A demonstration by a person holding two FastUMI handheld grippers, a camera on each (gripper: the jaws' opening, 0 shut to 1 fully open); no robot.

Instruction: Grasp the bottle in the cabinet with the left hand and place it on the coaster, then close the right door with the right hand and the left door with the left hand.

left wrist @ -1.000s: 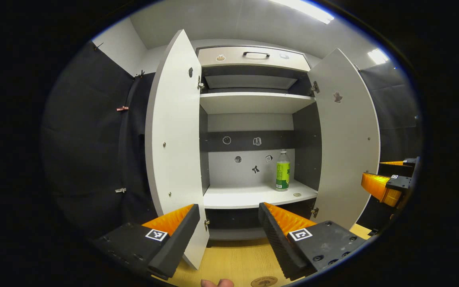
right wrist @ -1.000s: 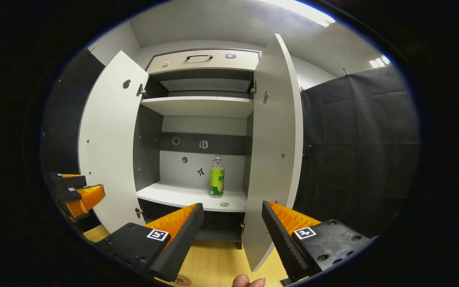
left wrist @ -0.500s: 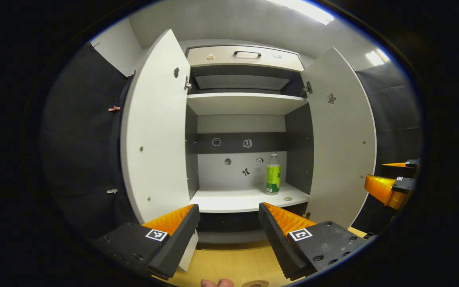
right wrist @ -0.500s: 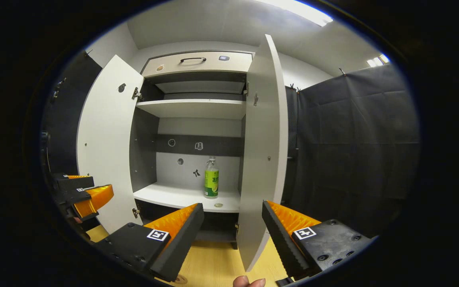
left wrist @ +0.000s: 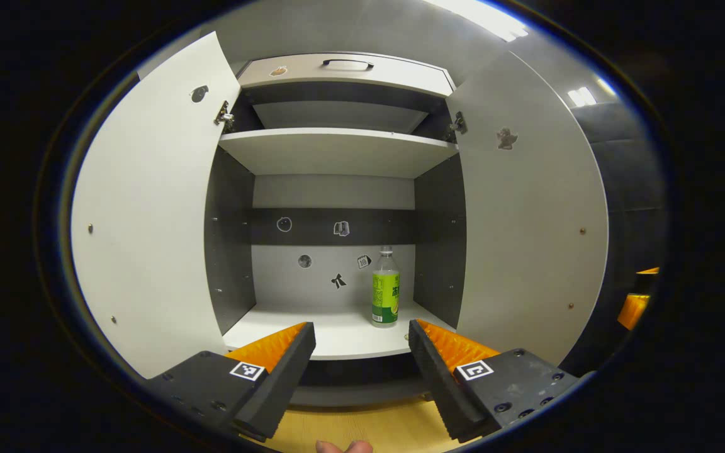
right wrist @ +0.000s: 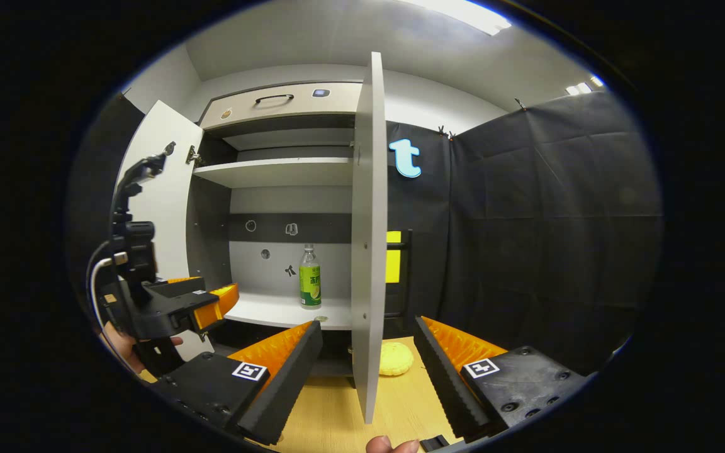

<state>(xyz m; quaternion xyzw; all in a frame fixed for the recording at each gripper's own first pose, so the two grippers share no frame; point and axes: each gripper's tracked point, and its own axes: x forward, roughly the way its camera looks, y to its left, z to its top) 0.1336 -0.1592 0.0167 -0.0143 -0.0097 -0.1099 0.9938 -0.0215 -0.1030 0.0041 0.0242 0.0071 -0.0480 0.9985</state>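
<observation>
Green-labelled clear plastic bottle (left wrist: 386,288) stands upright on the lower white shelf (left wrist: 337,333) of the grey cabinet, near its right inner wall. Both white cabinet doors are open: the left door (left wrist: 148,220) and the right door (left wrist: 526,226) stand on each side in the left gripper view. The left gripper (left wrist: 361,352) with orange and black fingers is in front of the shelf, its fingers spread wide and holding nothing. In the right gripper view, the right gripper (right wrist: 367,355) also has its fingers spread apart, with the edge of the right door between them. A yellow round thing (right wrist: 396,358) lies on the wooden table (right wrist: 331,402).
</observation>
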